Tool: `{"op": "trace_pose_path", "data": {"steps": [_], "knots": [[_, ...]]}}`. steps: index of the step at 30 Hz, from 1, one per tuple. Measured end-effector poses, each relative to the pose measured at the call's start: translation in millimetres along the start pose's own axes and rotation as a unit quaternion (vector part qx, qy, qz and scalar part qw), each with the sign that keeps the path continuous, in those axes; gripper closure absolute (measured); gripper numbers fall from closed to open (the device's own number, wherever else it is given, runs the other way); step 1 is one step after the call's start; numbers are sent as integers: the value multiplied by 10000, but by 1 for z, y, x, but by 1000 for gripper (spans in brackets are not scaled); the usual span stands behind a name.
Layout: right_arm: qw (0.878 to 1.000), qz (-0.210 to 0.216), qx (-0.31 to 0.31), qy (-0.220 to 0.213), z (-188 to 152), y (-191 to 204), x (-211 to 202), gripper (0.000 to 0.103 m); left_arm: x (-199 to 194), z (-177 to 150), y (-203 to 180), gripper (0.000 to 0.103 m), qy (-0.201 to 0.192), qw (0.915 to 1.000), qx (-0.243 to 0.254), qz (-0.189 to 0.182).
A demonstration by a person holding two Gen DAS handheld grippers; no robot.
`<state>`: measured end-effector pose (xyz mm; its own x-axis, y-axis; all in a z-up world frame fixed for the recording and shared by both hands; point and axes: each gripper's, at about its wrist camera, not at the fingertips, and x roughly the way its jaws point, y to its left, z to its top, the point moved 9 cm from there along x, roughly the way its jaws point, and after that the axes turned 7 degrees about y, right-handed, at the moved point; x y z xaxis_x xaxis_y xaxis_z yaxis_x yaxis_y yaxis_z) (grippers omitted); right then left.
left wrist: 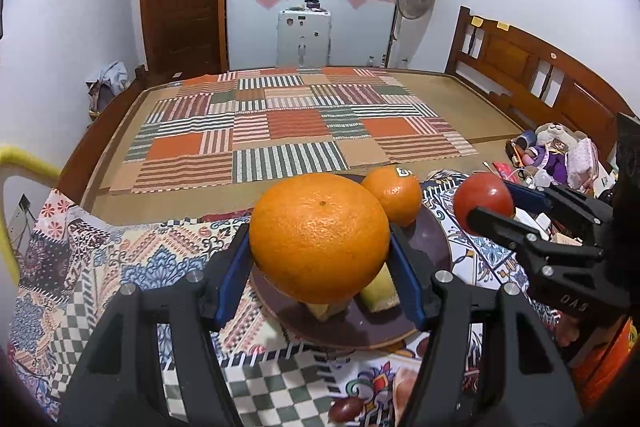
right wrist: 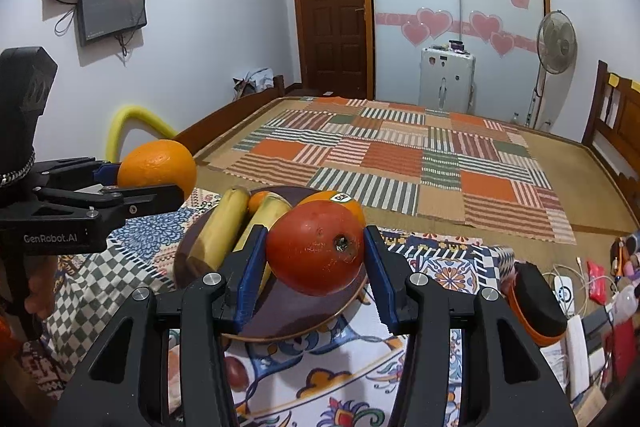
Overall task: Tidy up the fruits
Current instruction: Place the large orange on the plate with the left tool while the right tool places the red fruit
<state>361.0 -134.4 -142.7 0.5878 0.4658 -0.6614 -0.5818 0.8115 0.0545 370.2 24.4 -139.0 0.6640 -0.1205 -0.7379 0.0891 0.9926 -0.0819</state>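
Orange fruits (left wrist: 319, 237) (left wrist: 393, 194): 2 | bananas (right wrist: 224, 227) (right wrist: 262, 217): 2 | red fruit (right wrist: 316, 247): 1

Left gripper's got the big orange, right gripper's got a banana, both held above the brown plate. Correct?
Not quite. The right gripper holds a red tomato-like fruit, not a banana; the right wrist view shows it between the jaws. The two bananas lie on the brown plate. The rest stands: the left gripper holds the big orange above that plate.
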Motion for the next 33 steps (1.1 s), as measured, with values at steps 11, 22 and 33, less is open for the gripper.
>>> {"op": "trace_pose_path", "data": {"steps": [11,22,33], "knots": [[9991,2,-117,414,-8,-2,32,58,41,2,-8,39,291,9995,-6,-101],[9979,64,-191,612,-17,5,44,58,61,-6,-13,39,436,9990,53,-73],[9971,69,-254,708,-20,10,48,58,61,-9,-16,36,423,9989,213,73]]}}
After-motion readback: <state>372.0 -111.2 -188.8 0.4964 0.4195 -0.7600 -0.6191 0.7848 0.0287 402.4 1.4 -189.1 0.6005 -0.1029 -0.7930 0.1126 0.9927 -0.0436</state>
